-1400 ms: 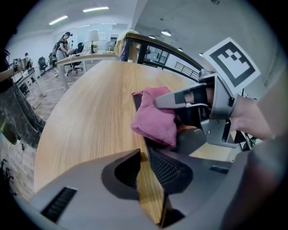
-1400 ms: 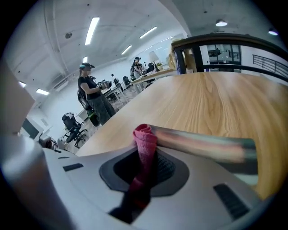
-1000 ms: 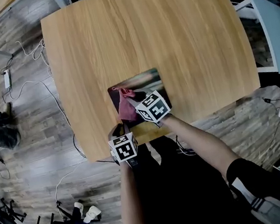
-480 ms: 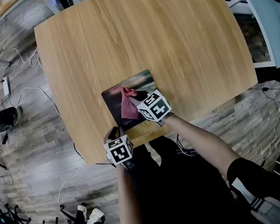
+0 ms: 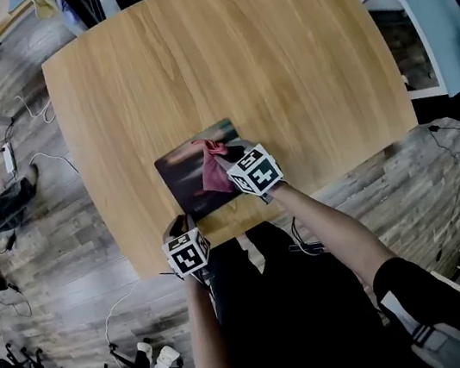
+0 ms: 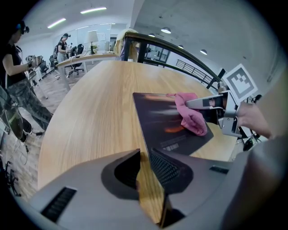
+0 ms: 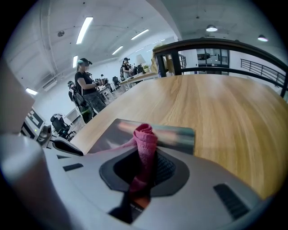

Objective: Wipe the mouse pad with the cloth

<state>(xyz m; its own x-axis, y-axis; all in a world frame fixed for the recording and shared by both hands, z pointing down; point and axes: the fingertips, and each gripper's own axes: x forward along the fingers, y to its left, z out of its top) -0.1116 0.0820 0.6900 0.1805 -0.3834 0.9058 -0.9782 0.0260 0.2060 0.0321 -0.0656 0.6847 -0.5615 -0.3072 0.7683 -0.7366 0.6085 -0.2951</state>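
Right gripper [image 7: 144,170] pinches the cloth [image 7: 145,136] on the pad [image 6: 157,123]; left gripper [image 6: 145,156], jaws slightly spread, sits at its near corner

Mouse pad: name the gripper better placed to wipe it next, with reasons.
Right. The right gripper is shut on the pink cloth, which lies on the mouse pad. The left gripper sits at the pad's near corner, jaws slightly apart, holding no cloth.

Light wooden table [image 5: 279,57], dark mouse pad [image 5: 182,182] flat near its front edge (person's side).
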